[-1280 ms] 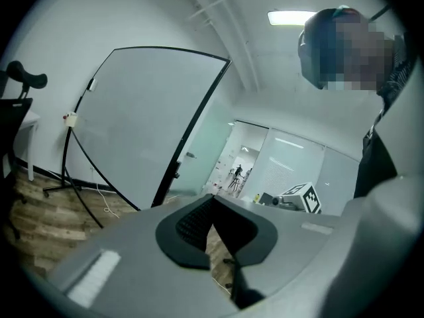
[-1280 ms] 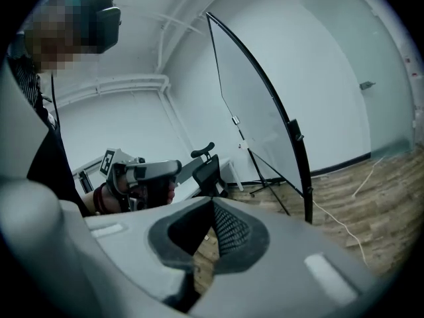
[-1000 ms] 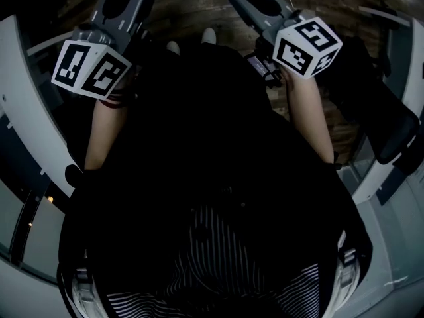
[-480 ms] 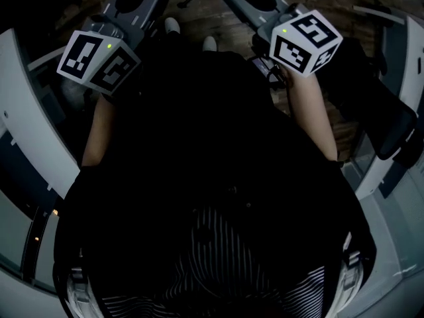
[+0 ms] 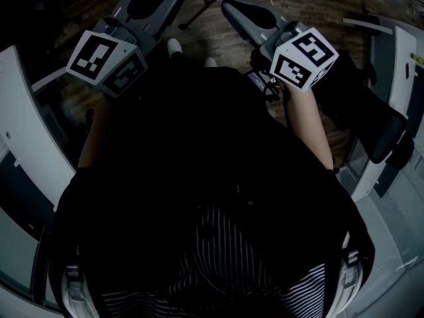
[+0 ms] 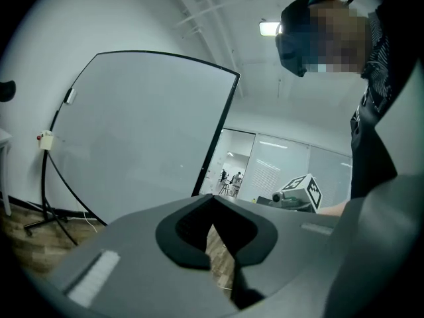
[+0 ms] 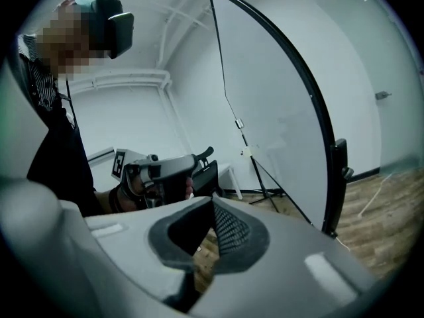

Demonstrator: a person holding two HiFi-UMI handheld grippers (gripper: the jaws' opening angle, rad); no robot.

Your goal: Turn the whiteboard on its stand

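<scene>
Hand-held grippers both closed and empty: left [image 6: 212, 197] and right [image 7: 212, 201] pinch tip to tip on nothing. Whiteboard [image 6: 142, 128] stands upright ahead of us, apart from both, not yet turned. Risk, we judge: closed jaws can only shove the frame, and an off-centre push could tip it or skid it across the floor [image 7: 377, 204] (looks smooth). Gripper views show the board. Head view shows only our torso and arms.
</scene>
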